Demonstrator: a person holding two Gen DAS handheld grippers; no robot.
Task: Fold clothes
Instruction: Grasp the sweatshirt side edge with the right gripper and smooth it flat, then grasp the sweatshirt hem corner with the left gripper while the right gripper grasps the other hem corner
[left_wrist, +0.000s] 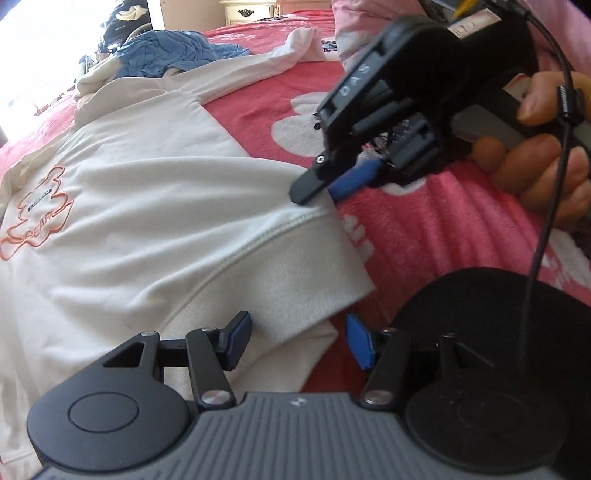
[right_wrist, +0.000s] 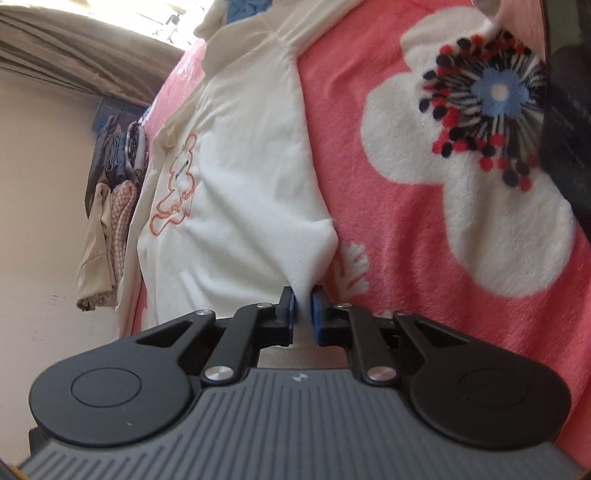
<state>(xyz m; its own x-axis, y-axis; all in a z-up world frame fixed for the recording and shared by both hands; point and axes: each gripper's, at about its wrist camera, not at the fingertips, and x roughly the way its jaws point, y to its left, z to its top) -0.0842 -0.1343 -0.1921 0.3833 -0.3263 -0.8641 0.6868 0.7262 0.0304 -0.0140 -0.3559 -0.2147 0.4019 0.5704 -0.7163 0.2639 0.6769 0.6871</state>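
A cream sweatshirt (left_wrist: 155, 206) with an orange bear outline on the chest is spread face up on a pink flowered blanket (left_wrist: 424, 229) covering a bed. The bottom corner of its ribbed hem (left_wrist: 295, 266) lies nearest the cameras. The right gripper (right_wrist: 303, 306) is closed on a pinch of the cream fabric at the garment's edge, with cloth seen pressed between the blue pads. The left gripper (left_wrist: 297, 343) stands open over the ribbed hem, the hem corner lying between and just below its fingers without being pressed.

Judged from this, the pinch held by the right gripper looks shallow, so the fabric may be pulled free if the edge is lifted quickly. If only the top layer has been caught, the back of the sweatshirt may be left behind and the fold spoiled. Should the left jaws be closed too low, the plush blanket may be seized along with the hem. A blue garment (left_wrist: 166, 51) beside the collar may be dragged along.
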